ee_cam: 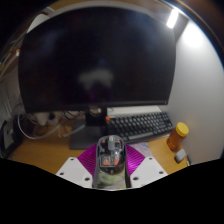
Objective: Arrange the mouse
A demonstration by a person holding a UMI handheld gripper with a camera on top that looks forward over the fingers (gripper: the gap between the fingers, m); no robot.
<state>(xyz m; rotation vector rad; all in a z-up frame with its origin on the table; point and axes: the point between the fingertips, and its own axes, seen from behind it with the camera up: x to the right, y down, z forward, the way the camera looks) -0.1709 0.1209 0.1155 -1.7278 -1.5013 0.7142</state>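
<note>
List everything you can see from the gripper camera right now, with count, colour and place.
Mouse: one, grey and dark, between the fingers of the gripper, on the desk.
Monitor: one, black, screen off, beyond the mouse.
Keyboard: one, black with pale key legends, under the monitor's right side.
Bottle: one, orange with white cap, right of the keyboard.
Desk: one, light wood, under everything.
Cables: several, pale, behind the desk left of the monitor stand.
Hand-held gripper: one, white fingers with magenta pads, closed against the mouse's sides.
</note>
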